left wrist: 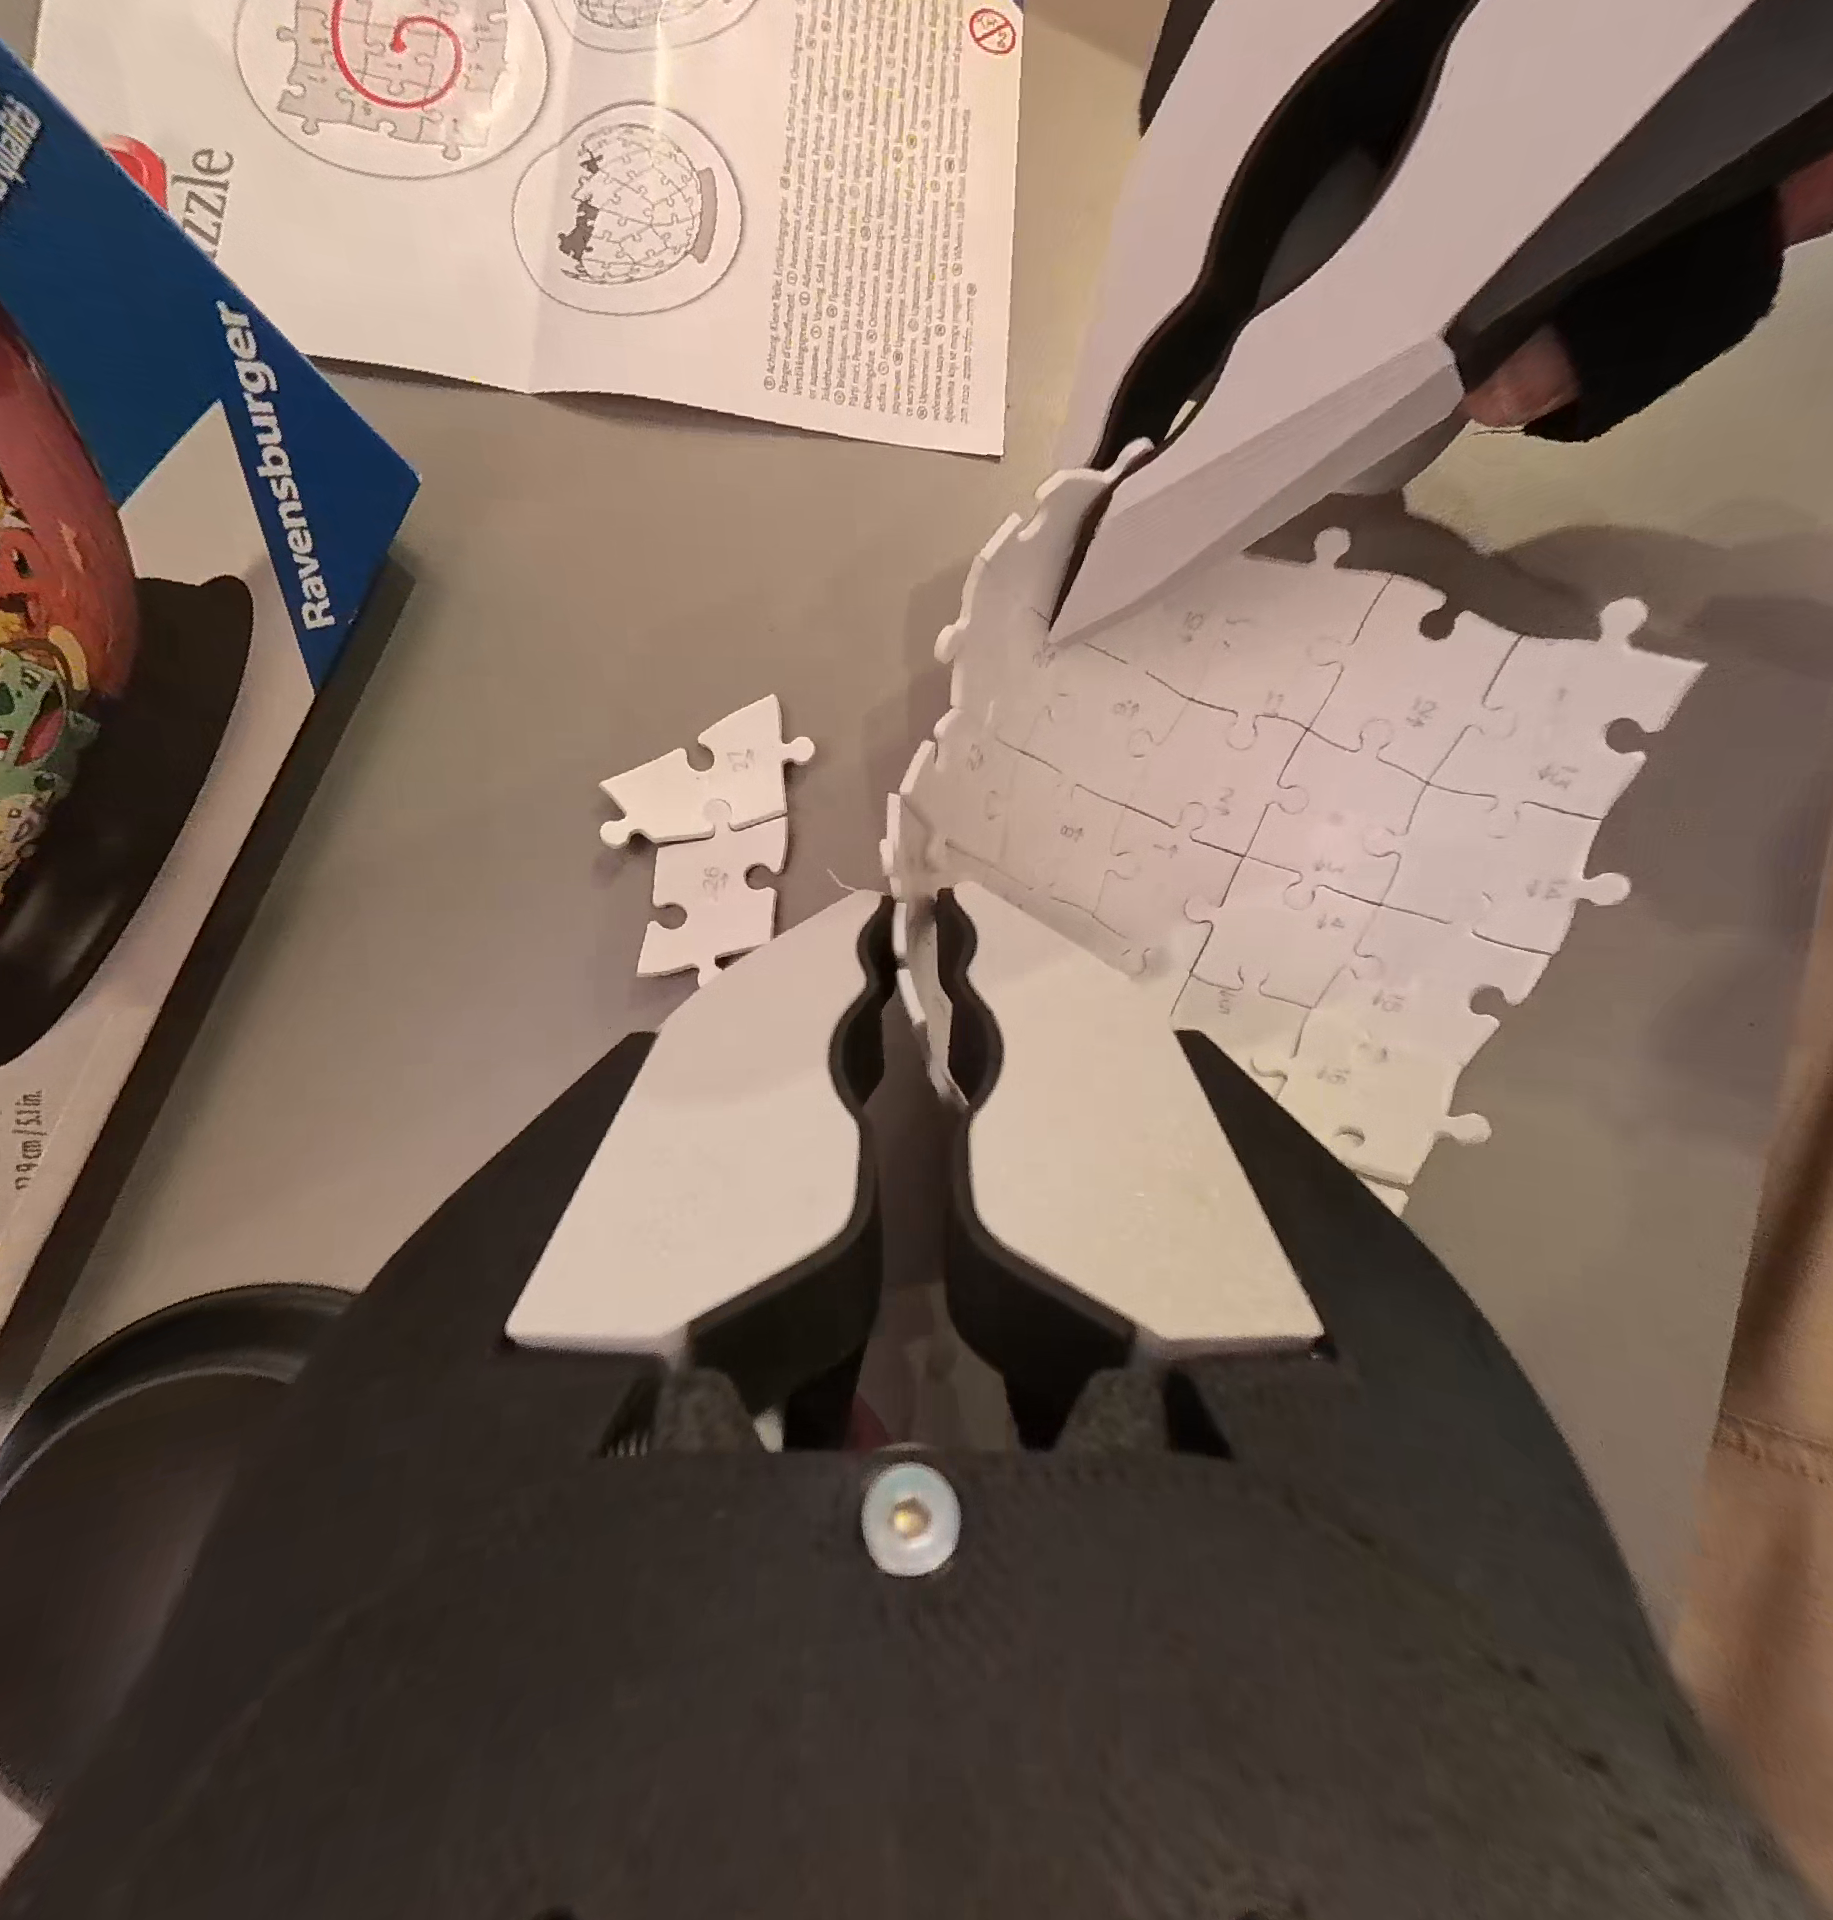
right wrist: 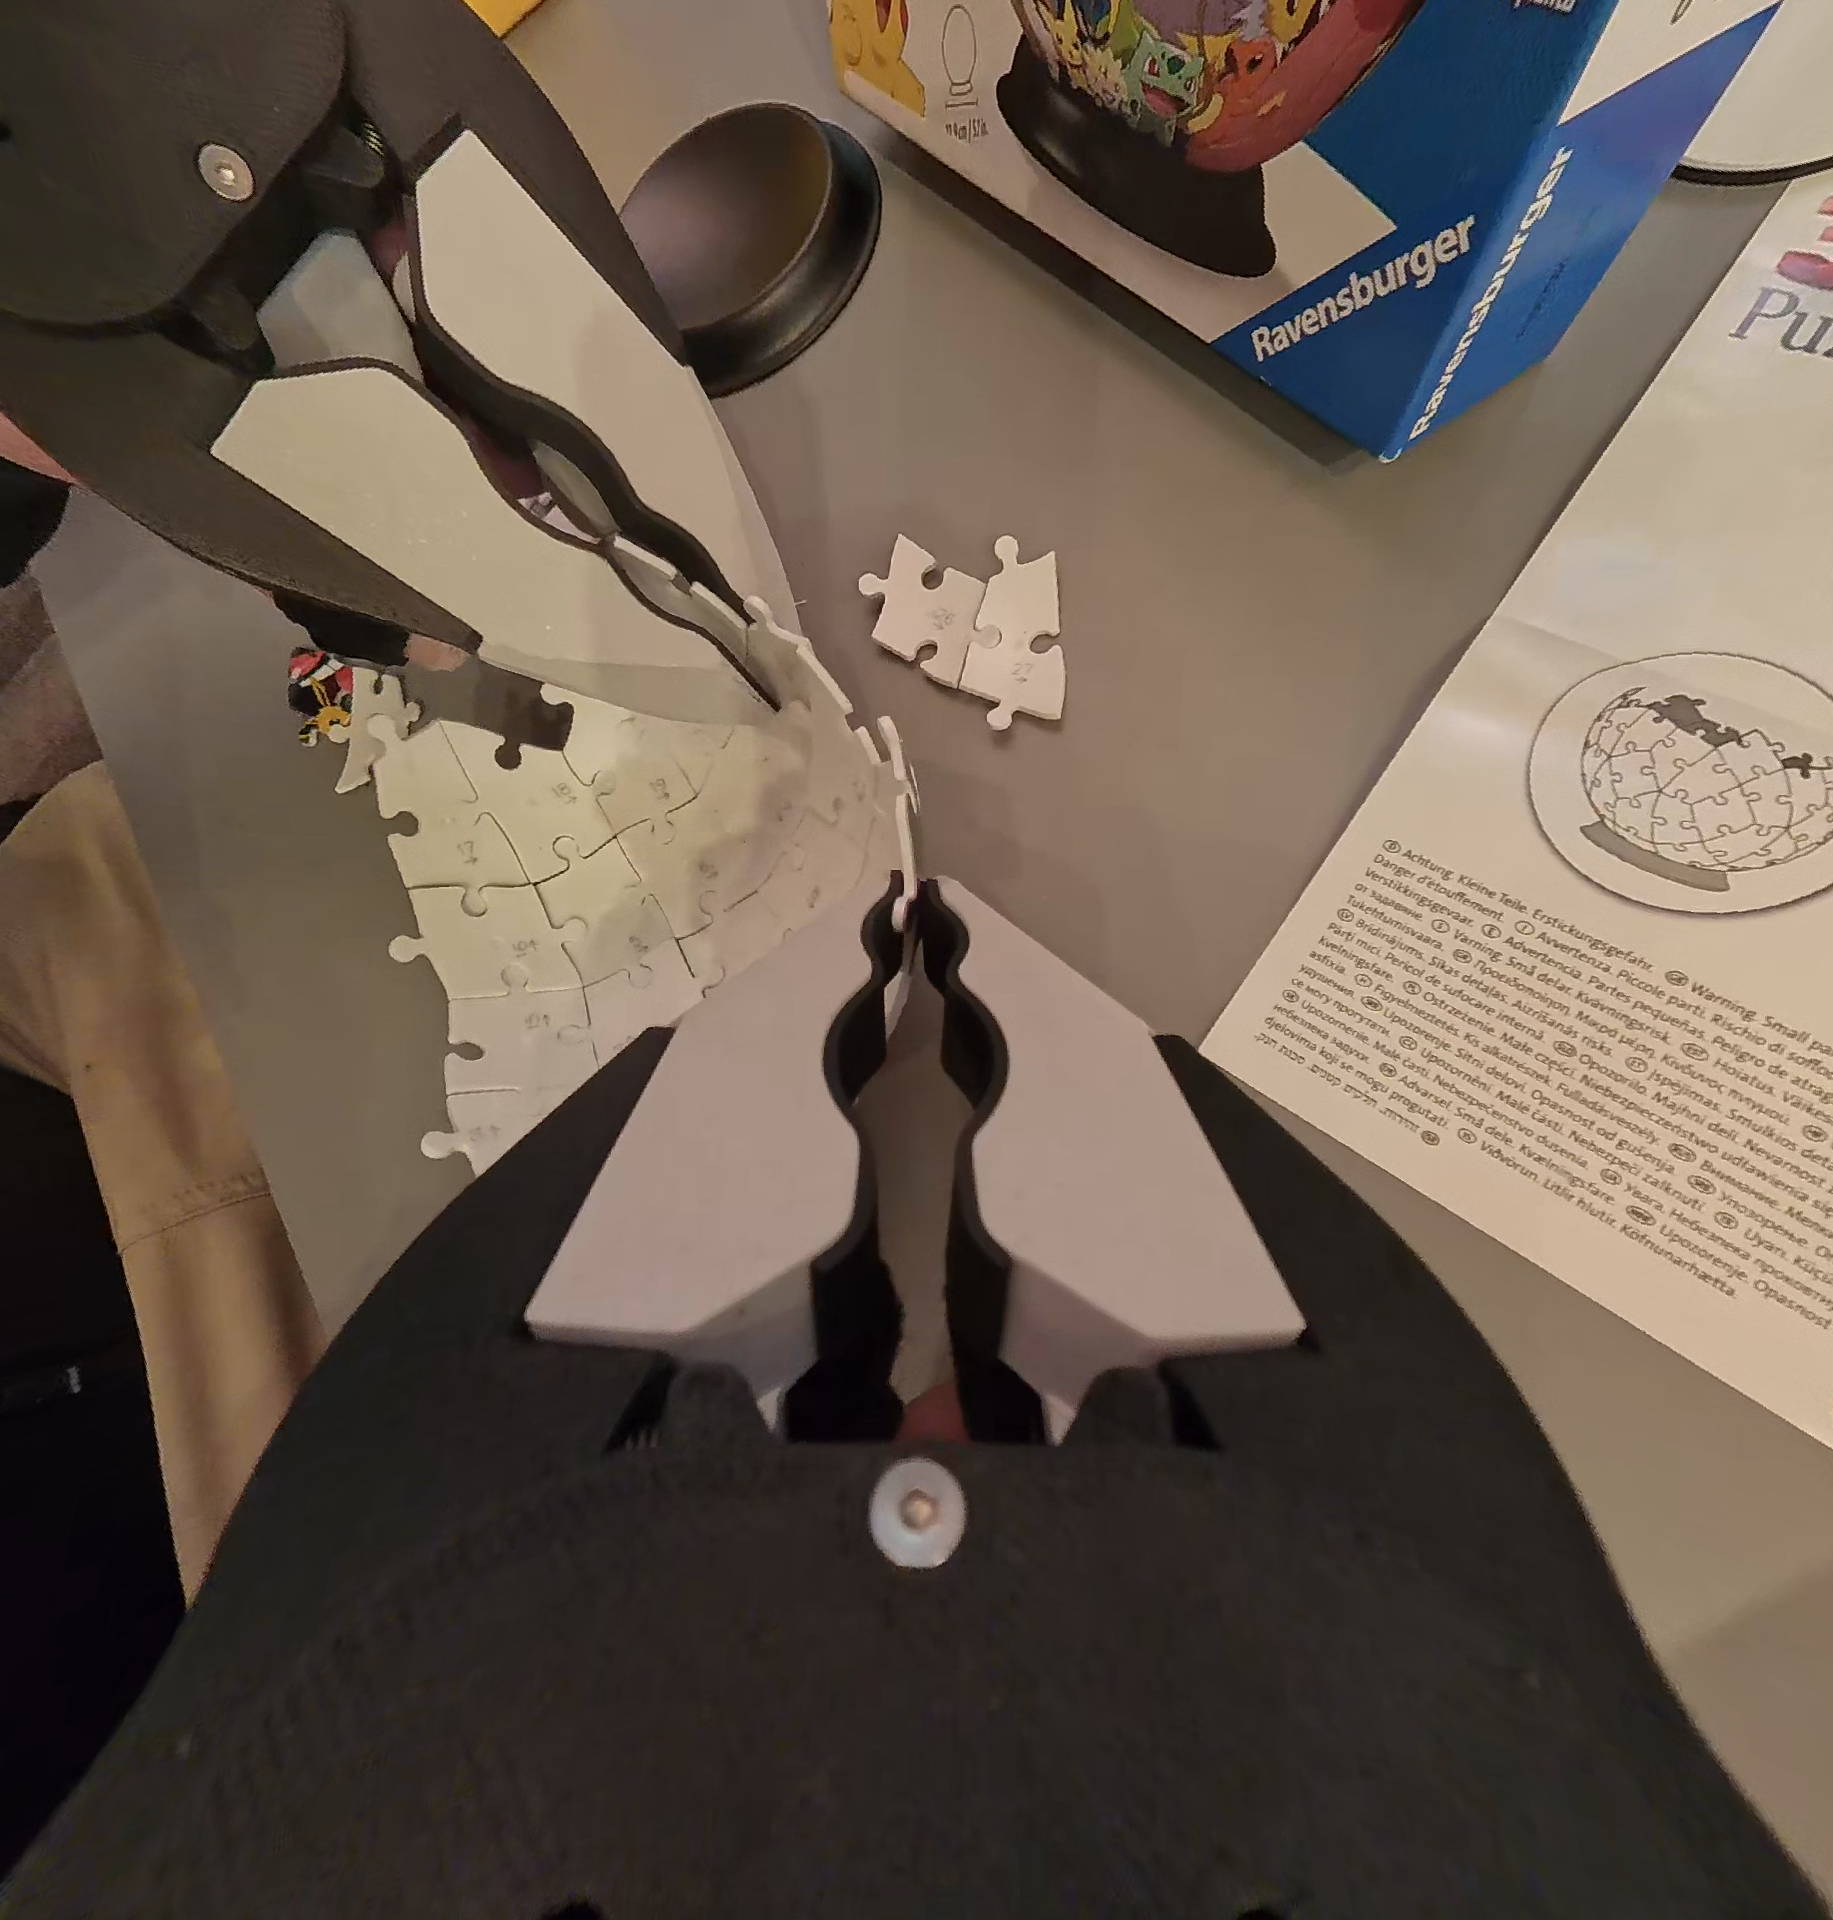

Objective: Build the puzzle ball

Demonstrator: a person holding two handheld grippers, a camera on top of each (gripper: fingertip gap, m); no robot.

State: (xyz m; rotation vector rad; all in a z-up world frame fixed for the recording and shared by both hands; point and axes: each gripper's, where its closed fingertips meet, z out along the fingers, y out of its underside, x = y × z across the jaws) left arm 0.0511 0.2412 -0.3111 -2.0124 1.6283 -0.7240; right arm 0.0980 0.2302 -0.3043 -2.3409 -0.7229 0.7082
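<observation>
A curved sheet of joined puzzle pieces point(left wrist: 1307, 821) is being held above the grey table point(left wrist: 538, 582), white numbered backs turned toward the cameras, and it is being gripped at two spots along one edge. The left gripper point(left wrist: 917, 909) is being pressed together on the rim of the sheet, and the right gripper point(right wrist: 912, 904) is being pinched onto the same rim a little way along. A small pair of joined loose pieces point(left wrist: 714, 842) is lying on the table just beside that edge, not yet added. The sheet is judged to be light, thin and fairly stiff plastic, but weak at its seams: bending or twisting is likely to pop the tabs apart. It is best being held at the rim, across a seam, with both grips kept close to the spot being joined. A black stand point(right wrist: 756, 239), a box point(right wrist: 1359, 208) and an instruction sheet point(right wrist: 1618, 831) are lying nearby.
</observation>
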